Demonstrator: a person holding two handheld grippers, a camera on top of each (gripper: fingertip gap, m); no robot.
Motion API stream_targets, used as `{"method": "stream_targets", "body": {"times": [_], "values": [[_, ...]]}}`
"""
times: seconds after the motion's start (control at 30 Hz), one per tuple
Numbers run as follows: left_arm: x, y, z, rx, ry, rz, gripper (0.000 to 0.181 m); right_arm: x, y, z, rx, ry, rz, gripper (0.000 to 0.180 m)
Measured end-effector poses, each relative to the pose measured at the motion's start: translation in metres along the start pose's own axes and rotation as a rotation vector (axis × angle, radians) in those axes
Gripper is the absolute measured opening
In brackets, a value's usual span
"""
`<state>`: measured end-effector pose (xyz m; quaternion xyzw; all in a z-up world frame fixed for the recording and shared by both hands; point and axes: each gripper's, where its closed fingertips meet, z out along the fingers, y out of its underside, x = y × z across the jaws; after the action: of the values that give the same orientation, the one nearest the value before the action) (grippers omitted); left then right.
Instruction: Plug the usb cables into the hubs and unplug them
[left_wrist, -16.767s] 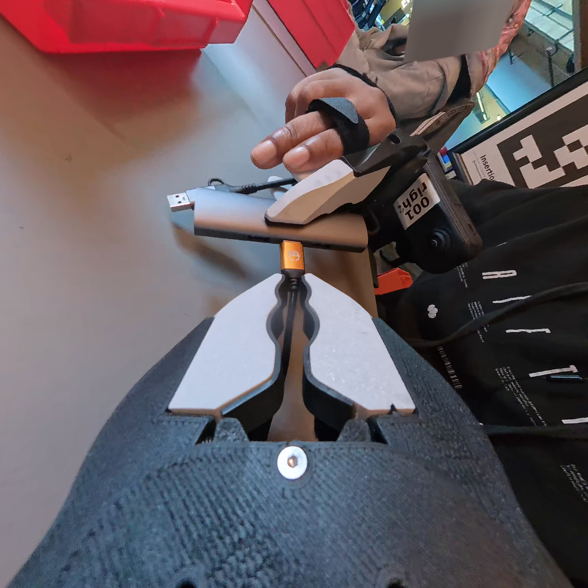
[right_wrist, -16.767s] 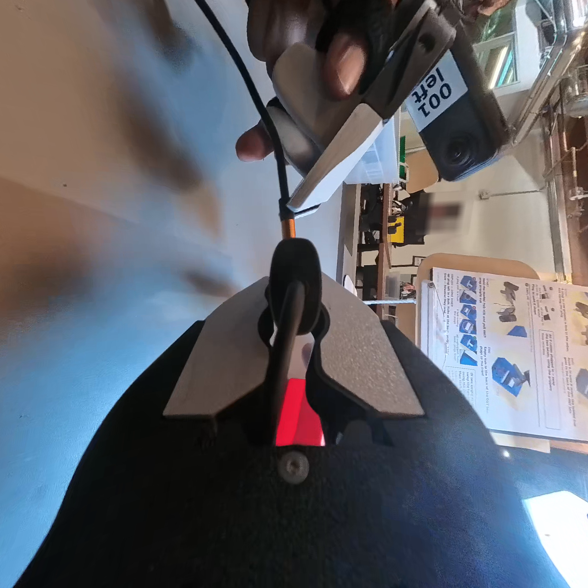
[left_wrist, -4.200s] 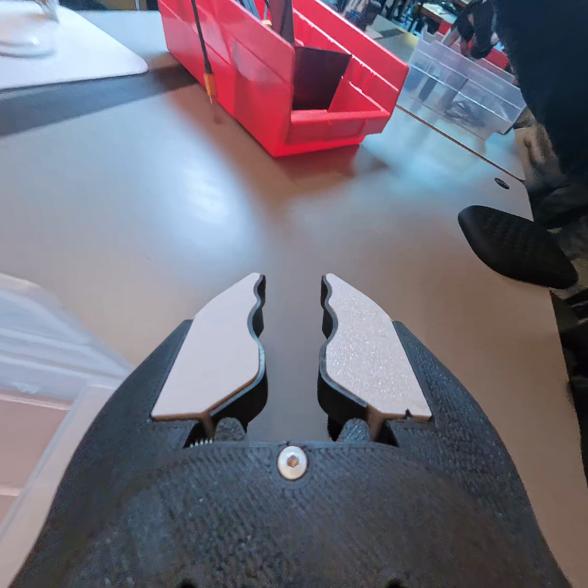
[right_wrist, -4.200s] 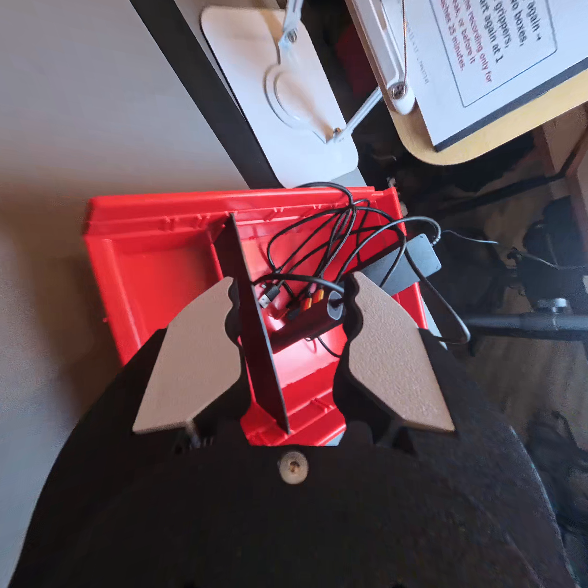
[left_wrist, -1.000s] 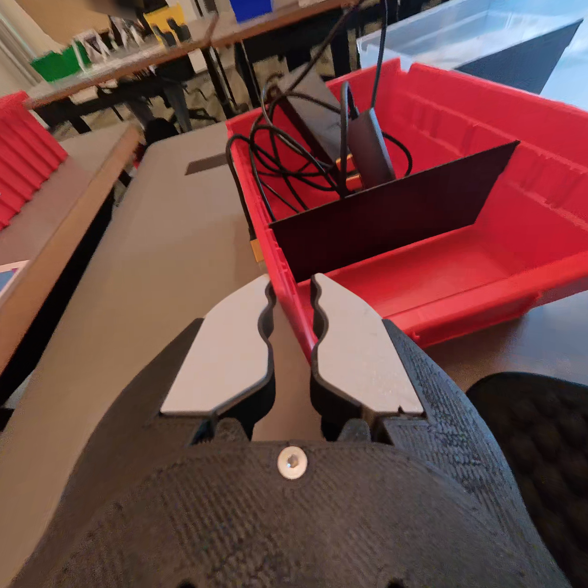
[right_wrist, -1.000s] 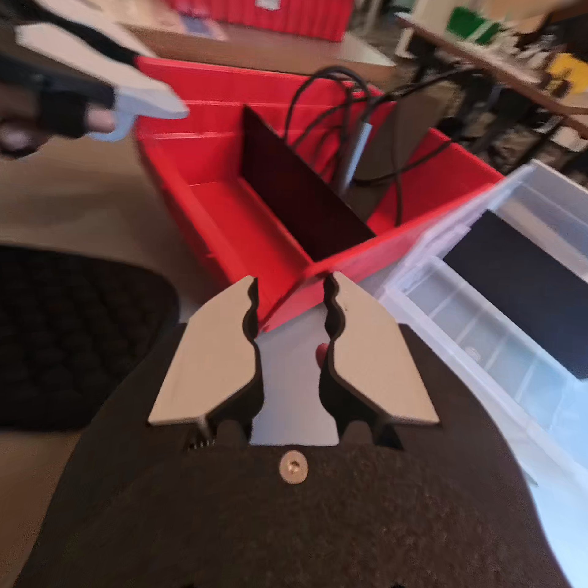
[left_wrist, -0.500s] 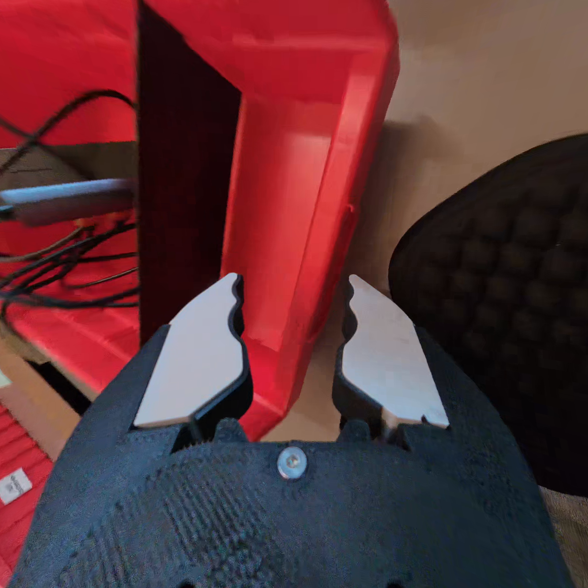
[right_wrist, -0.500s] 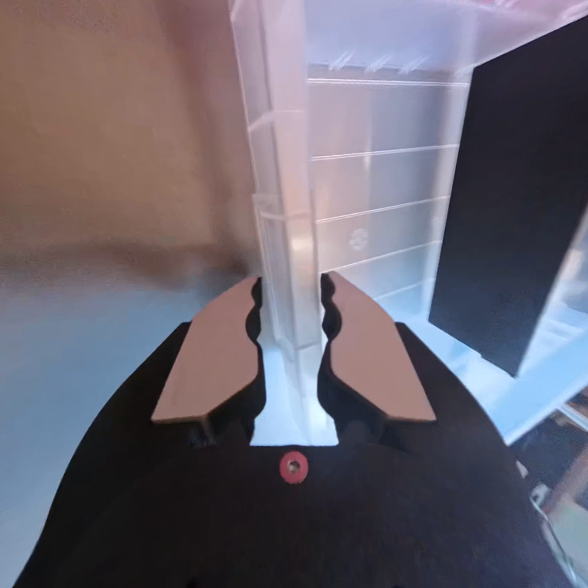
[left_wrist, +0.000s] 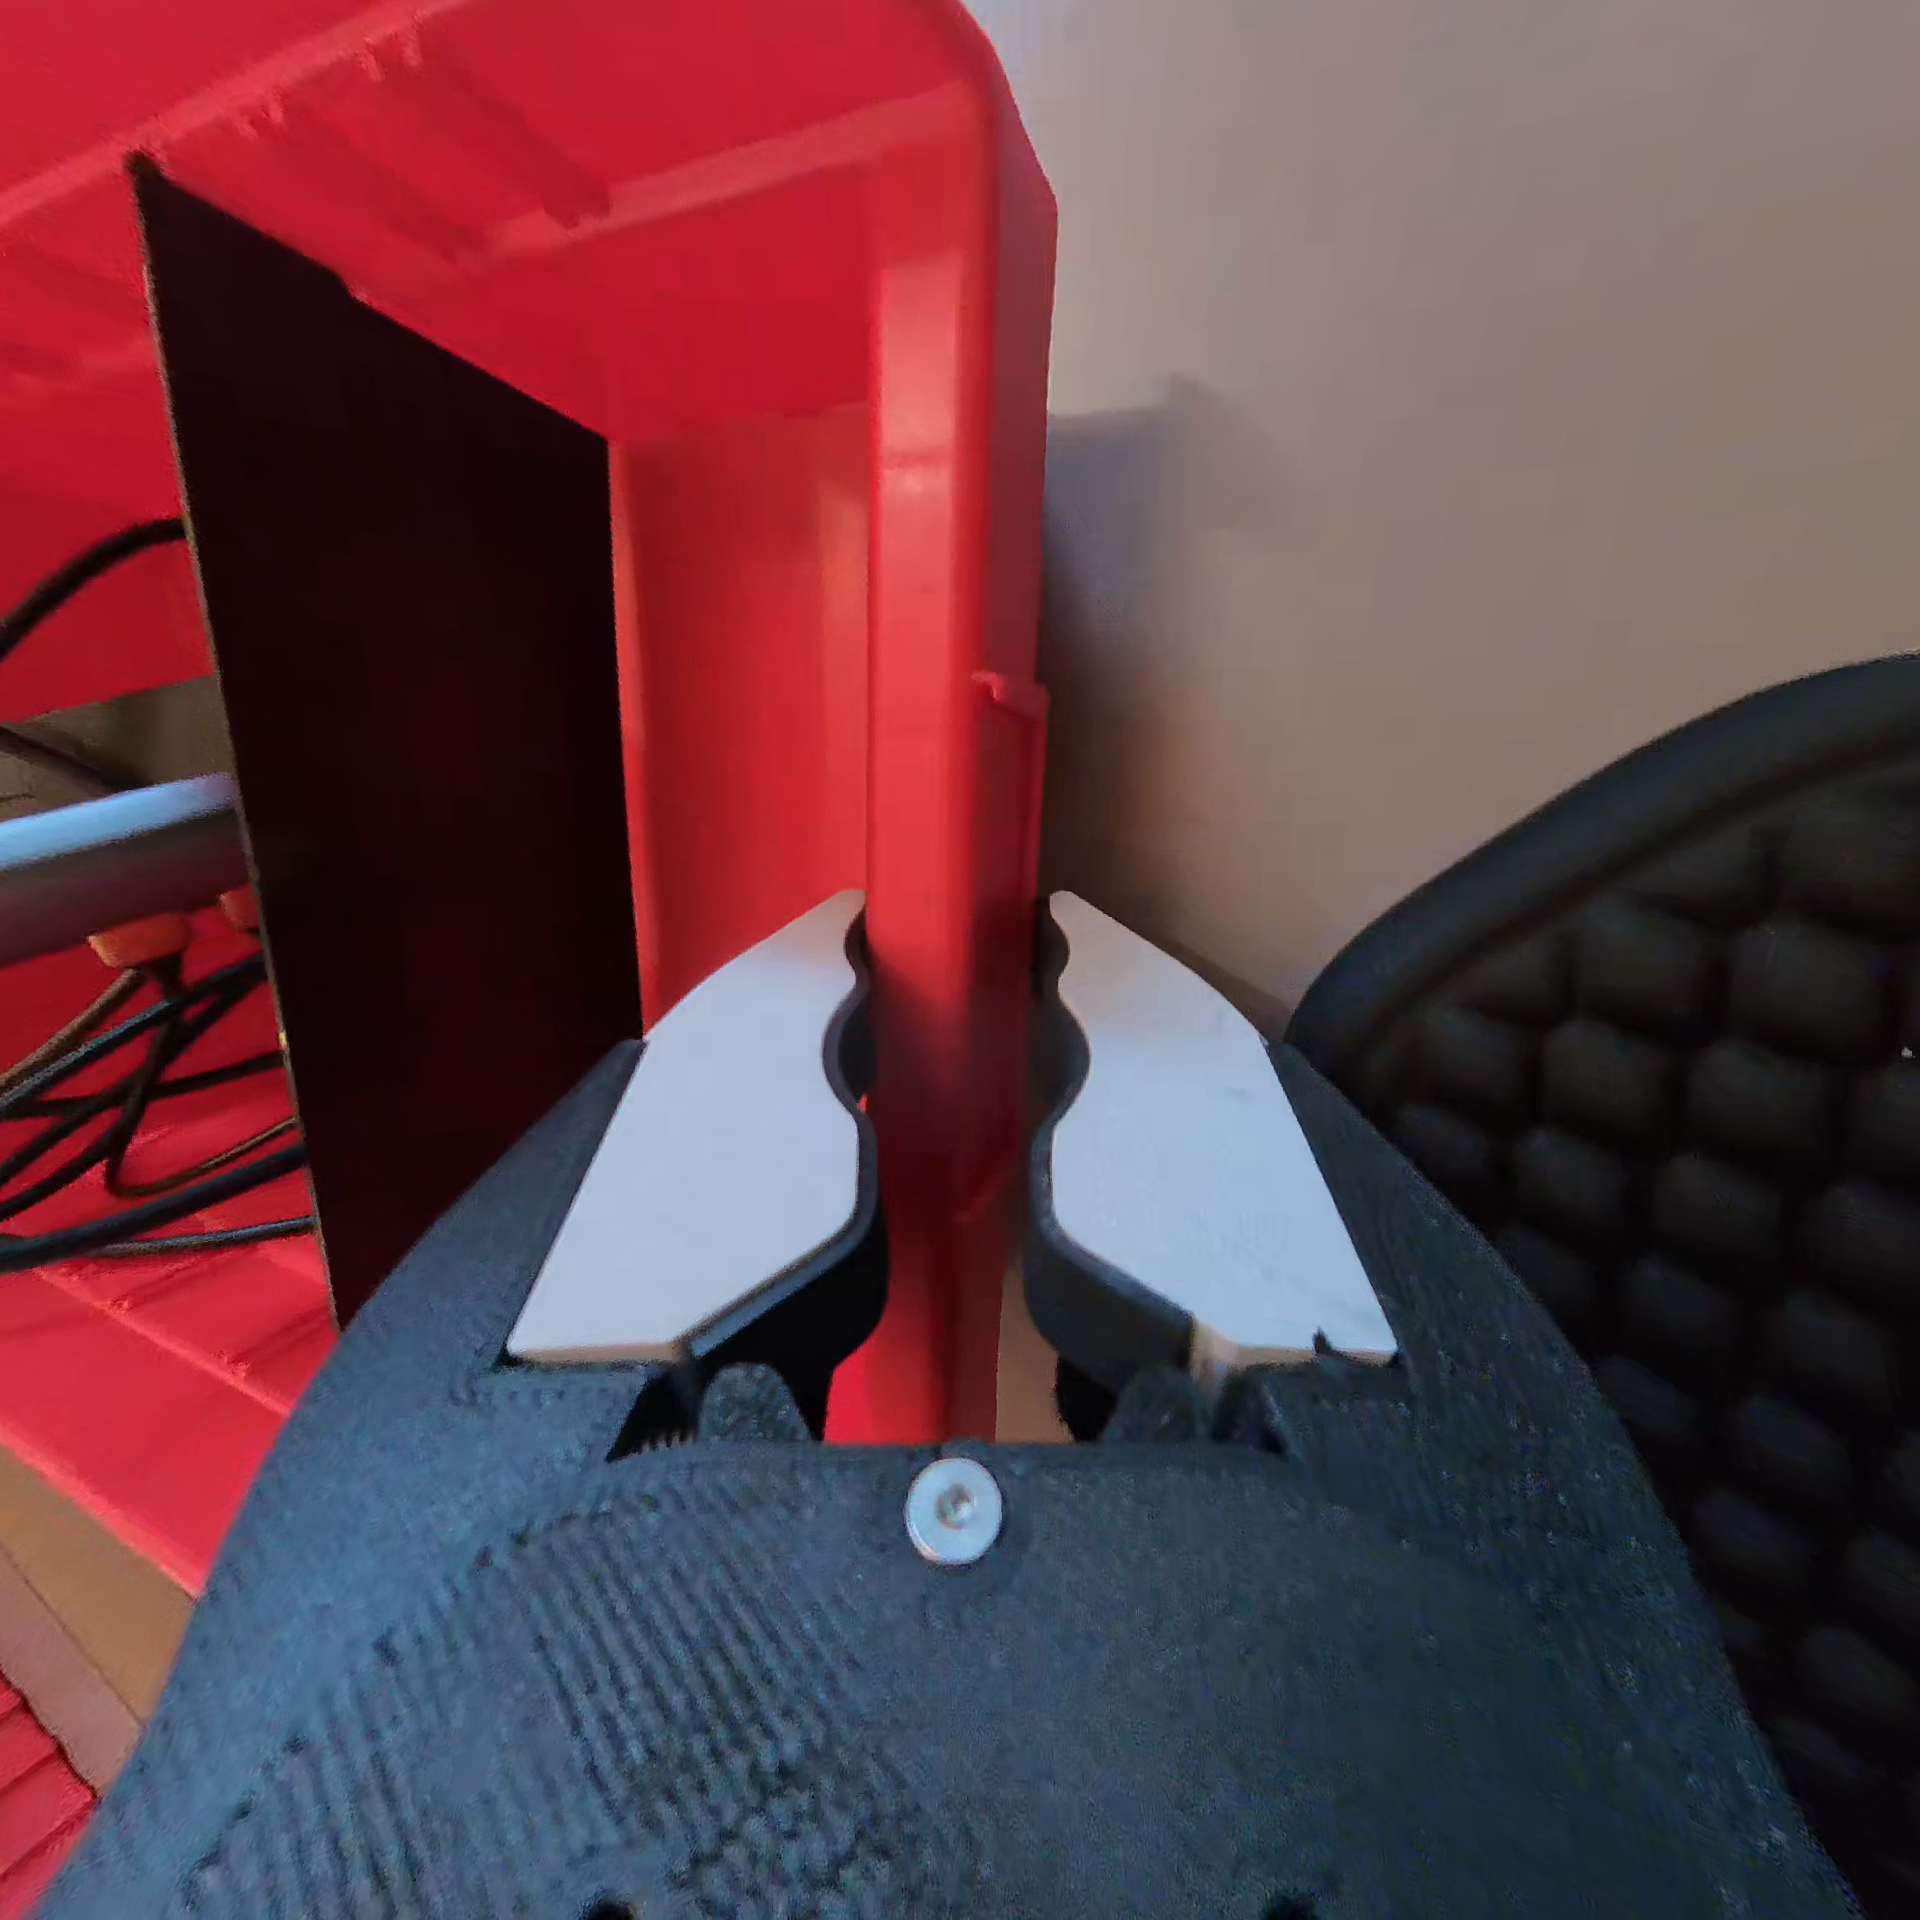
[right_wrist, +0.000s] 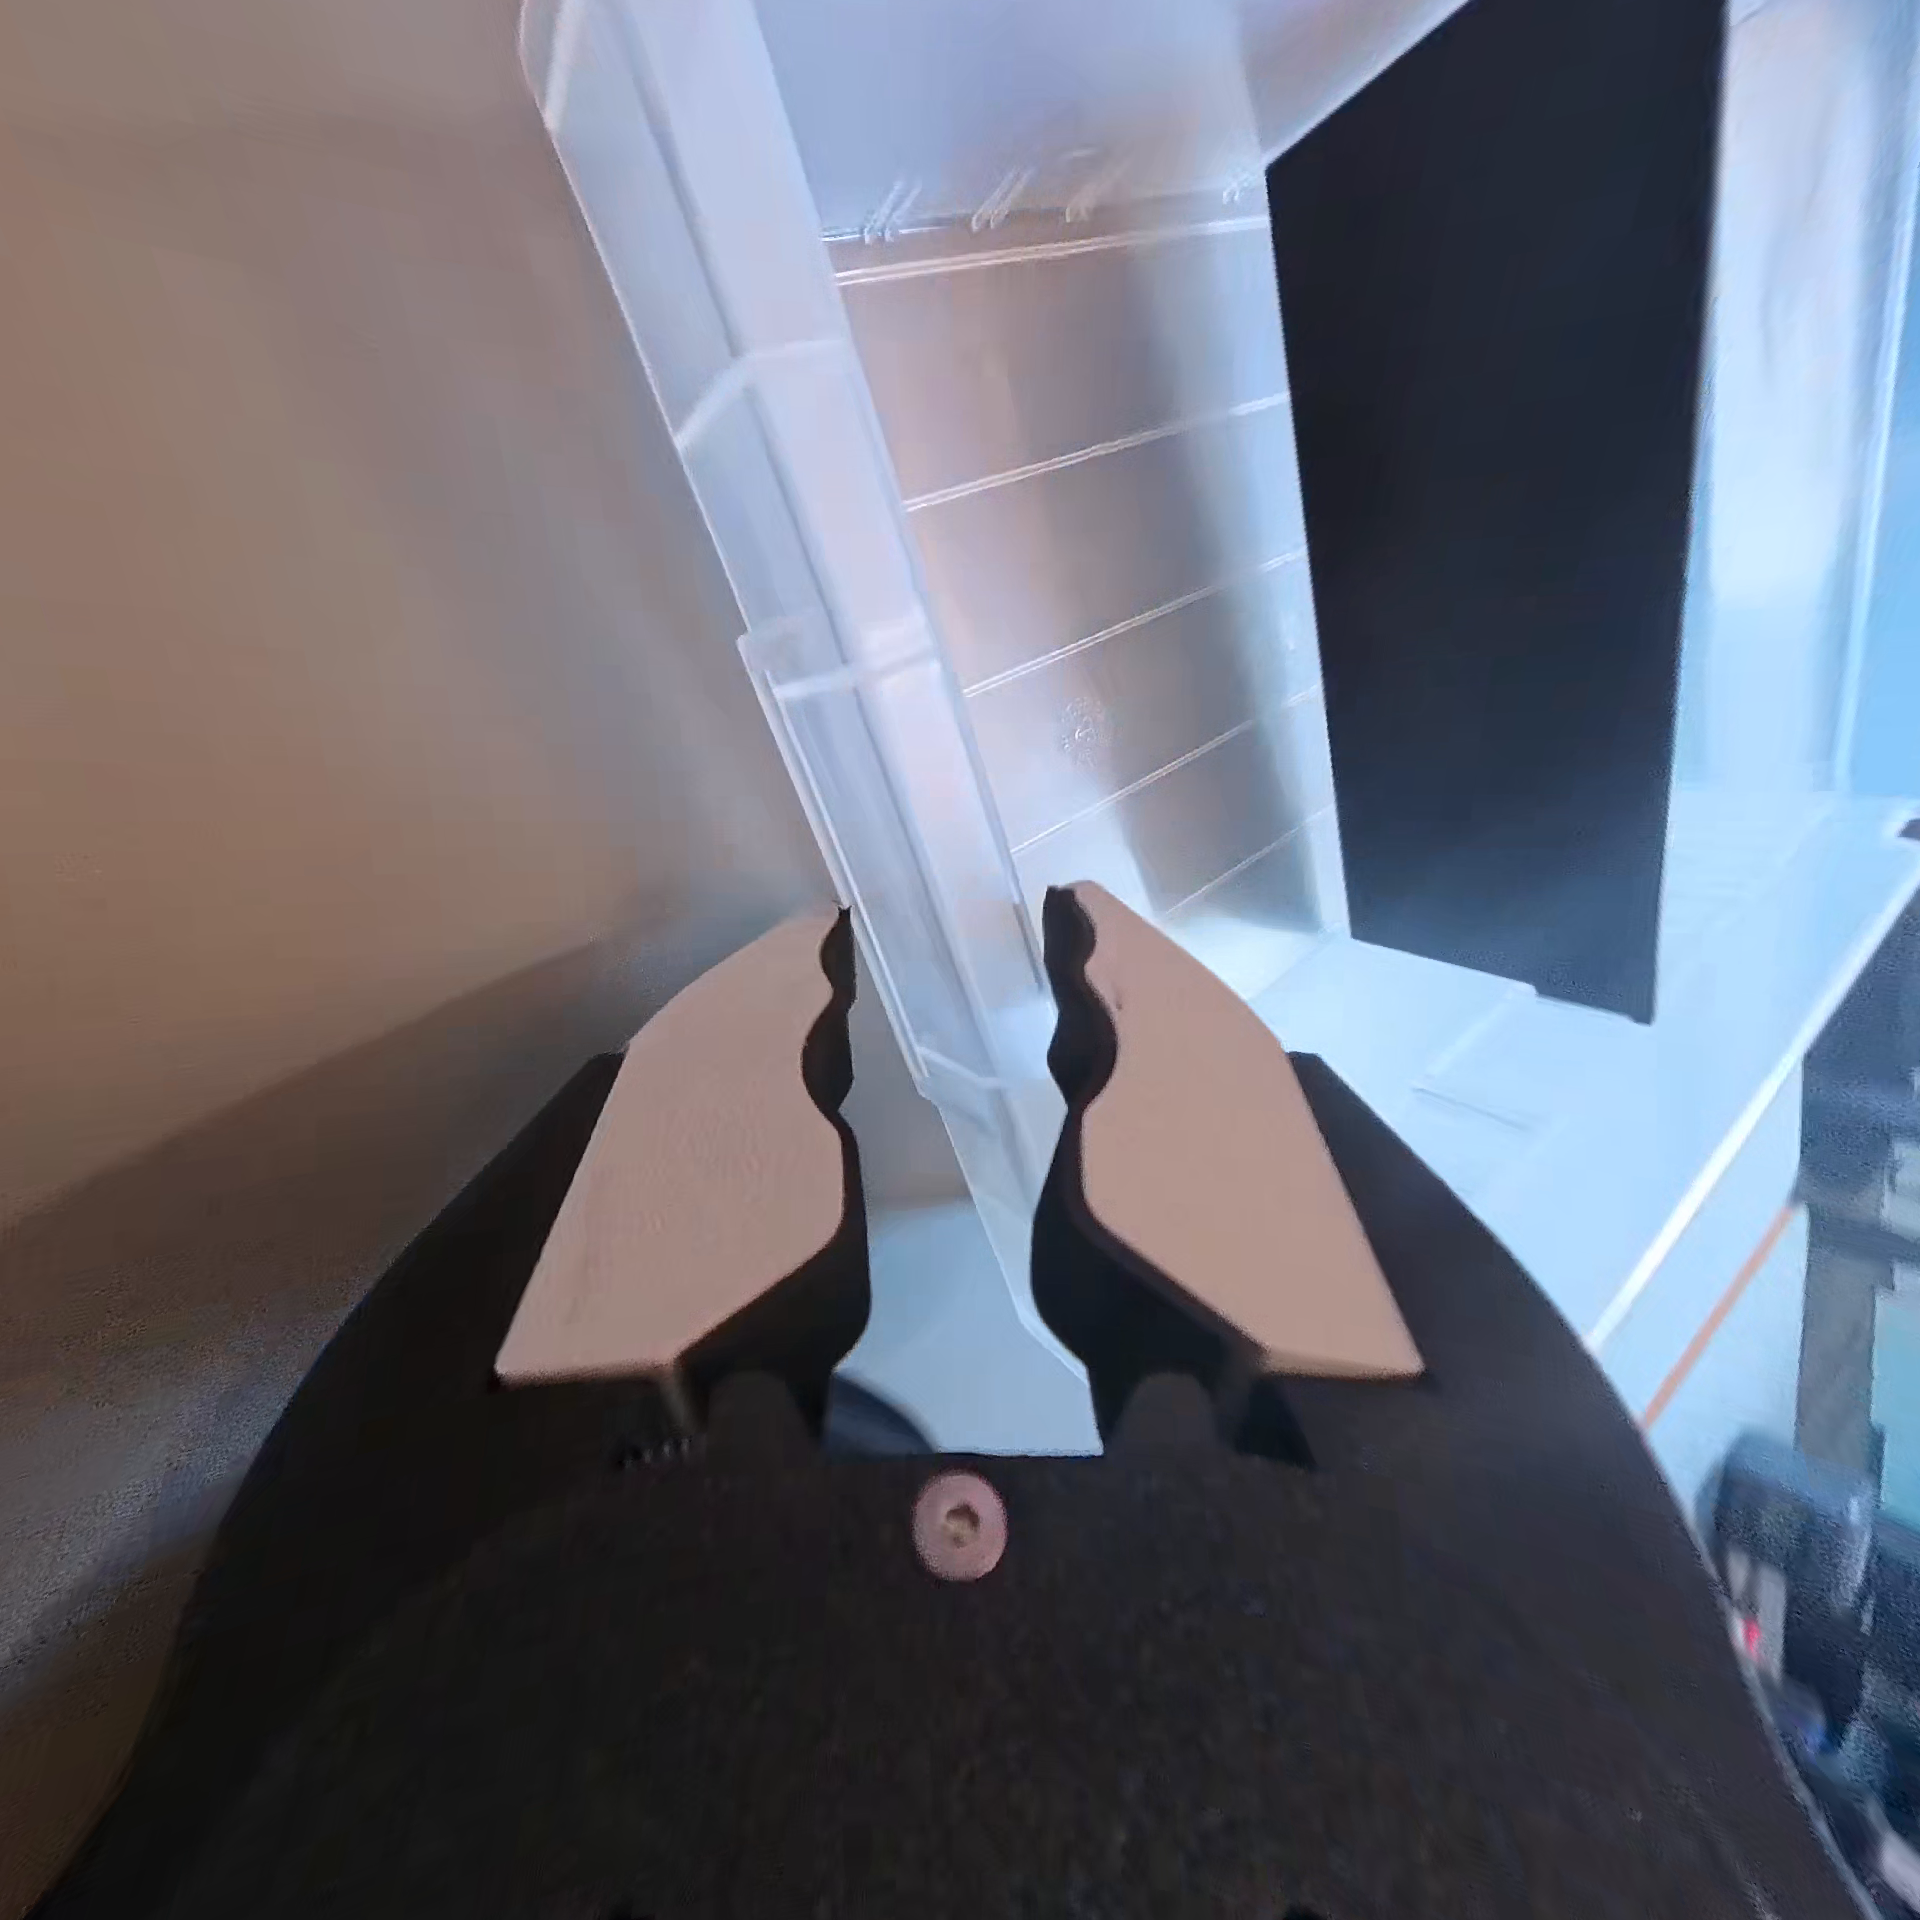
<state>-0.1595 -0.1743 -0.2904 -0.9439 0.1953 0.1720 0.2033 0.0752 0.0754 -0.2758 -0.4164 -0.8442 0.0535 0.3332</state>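
My left gripper (left_wrist: 951, 925) is shut on the front wall of the red bin (left_wrist: 951, 623), one finger inside and one outside. Behind a black divider (left_wrist: 416, 727) in that bin lies a grey USB hub (left_wrist: 104, 831) with orange plugs (left_wrist: 125, 940) in it and tangled black cables (left_wrist: 104, 1143). My right gripper (right_wrist: 945, 904) is shut on the side wall of a clear plastic bin (right_wrist: 883, 727), which runs tilted between its fingers. No hub or cable shows in the right wrist view.
A black dimpled pad (left_wrist: 1662, 1143) lies on the table just right of the left gripper. The clear bin holds a black divider (right_wrist: 1507, 520). The beige table top (right_wrist: 312, 520) lies left of the clear bin. The tips of one gripper are about 35 cm away from the tips of the other.
My left gripper has closed from open onto the red bin's wall. My right gripper stays around the clear bin's wall, which now looks more tilted.
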Motion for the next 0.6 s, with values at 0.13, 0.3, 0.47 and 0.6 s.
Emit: {"method": "stream_targets", "body": {"times": [0.13,0.3,0.47,0.6], "values": [[-0.008,-0.004,0.005,0.001,-0.042,0.012,0.029,0.013,0.036,-0.008,-0.079,0.115,0.042,0.035],[-0.029,-0.007,0.015,0.027,-0.066,-0.016,0.029,0.057,0.055,0.015,-0.116,0.186,0.032,0.034],[-0.057,-0.006,0.027,0.036,-0.086,-0.042,0.03,0.106,0.062,0.046,-0.115,0.19,0.041,0.033],[-0.077,-0.004,0.035,0.035,-0.116,-0.056,0.03,0.134,0.069,0.061,-0.108,0.208,0.045,0.033]]}}
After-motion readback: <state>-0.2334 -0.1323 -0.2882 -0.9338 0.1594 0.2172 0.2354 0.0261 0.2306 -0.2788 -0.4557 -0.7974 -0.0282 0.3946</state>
